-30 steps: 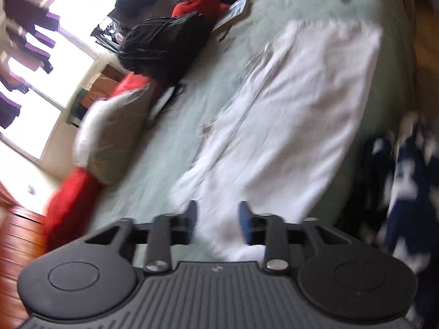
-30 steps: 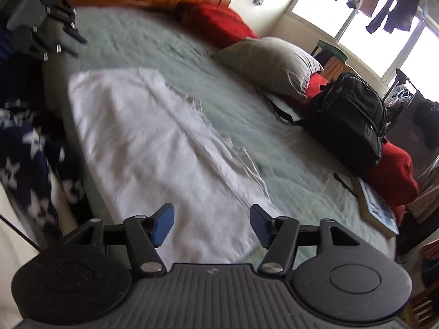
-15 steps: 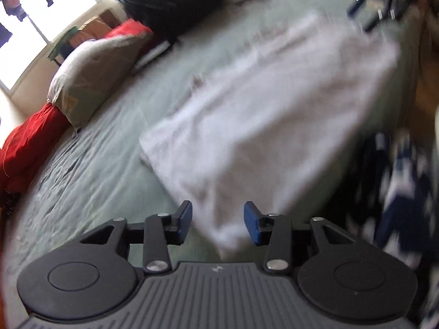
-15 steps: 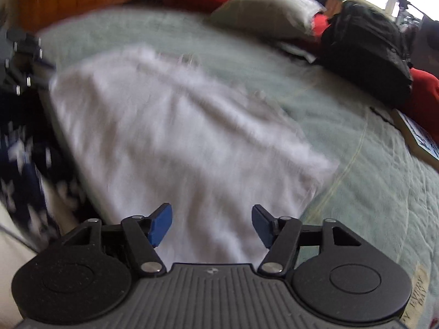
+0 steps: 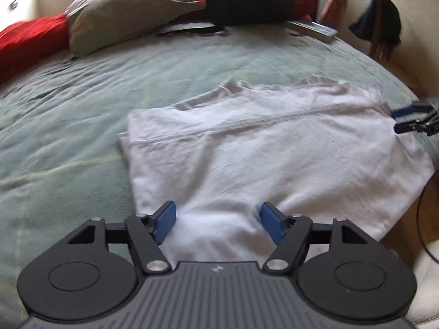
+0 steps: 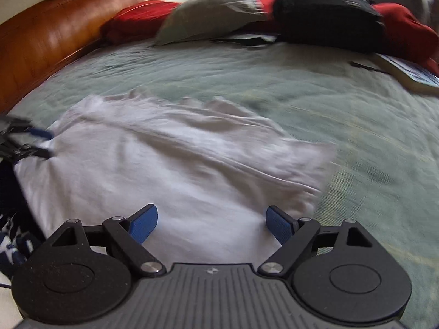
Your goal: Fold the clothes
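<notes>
Green bedding [image 5: 82, 115] is filling both views, with a white shirt [image 5: 274, 159] lying flat across the centre of each frame. At the top, a grey pillow [image 5: 123, 8], red cushions [image 5: 24, 38] and a black bag [image 6: 326, 11] are resting. Left gripper [image 5: 218, 223], at lower centre, is hovering wide open over the shirt's near edge, holding nothing. Right gripper [image 6: 211, 226] is likewise gaping, empty, above the shirt.

Both wrist views sit low and close at the near edge of the pale green quilted bed [image 5: 82, 115], facing its far side. Left view from the left end, right view from the right. Shared: the white cloth garment [image 5: 274, 159] [image 6: 164, 170], grey pillow [image 5: 129, 8] [image 6: 214, 8].
</notes>
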Action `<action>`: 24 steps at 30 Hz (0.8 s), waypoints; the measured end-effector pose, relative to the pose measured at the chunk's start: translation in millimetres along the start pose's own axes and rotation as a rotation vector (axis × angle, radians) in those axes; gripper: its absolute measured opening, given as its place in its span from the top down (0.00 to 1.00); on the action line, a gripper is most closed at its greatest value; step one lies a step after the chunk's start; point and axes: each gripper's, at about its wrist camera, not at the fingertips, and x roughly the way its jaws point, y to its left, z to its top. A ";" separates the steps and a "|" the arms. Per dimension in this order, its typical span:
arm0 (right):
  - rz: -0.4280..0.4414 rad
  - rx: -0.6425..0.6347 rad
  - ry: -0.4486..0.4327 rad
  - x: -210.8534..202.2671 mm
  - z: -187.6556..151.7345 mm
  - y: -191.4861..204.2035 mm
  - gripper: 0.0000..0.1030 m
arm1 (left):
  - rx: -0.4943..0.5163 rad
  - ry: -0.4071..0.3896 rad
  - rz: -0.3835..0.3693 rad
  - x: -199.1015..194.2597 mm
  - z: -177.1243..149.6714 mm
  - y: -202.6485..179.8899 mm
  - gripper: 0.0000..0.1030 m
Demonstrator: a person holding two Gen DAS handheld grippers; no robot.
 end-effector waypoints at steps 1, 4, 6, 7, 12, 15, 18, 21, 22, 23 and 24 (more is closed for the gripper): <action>-0.017 0.032 -0.016 -5.2 1.9 -5.8 0.13 | -0.022 0.001 0.011 -5.3 0.3 4.4 0.32; -0.012 0.099 -0.079 -16.4 12.3 -15.7 0.10 | 0.009 -0.067 0.018 -16.4 19.8 -1.4 0.32; 0.010 0.109 -0.113 -13.8 21.1 -13.2 0.08 | 0.003 -0.118 -0.050 -15.4 38.0 -6.6 0.31; 0.001 0.112 -0.111 -10.8 22.1 -14.1 0.08 | -0.006 -0.131 -0.078 -9.2 46.6 -10.4 0.29; -0.042 0.127 -0.099 4.5 27.2 -18.8 0.08 | -0.076 -0.114 -0.132 37.8 67.1 -18.5 0.27; -0.067 0.136 -0.091 13.6 30.2 -21.6 0.09 | -0.141 -0.061 -0.021 64.1 57.2 -7.7 0.27; -0.093 0.145 -0.084 22.8 33.3 -24.4 0.09 | -0.247 -0.084 -0.012 63.9 47.4 13.6 0.27; -0.091 0.137 -0.094 22.4 39.3 -21.3 0.09 | -0.273 -0.090 0.025 51.9 59.0 14.7 0.26; -0.057 0.121 -0.103 20.9 44.4 -14.5 0.09 | -0.251 -0.104 0.031 47.9 64.2 10.0 0.26; -0.014 0.103 -0.107 21.6 50.7 -5.9 0.08 | -0.231 -0.120 0.009 45.4 69.3 4.2 0.24; 0.029 0.086 -0.111 22.2 57.0 2.8 0.07 | -0.210 -0.136 -0.016 43.0 74.3 -1.6 0.24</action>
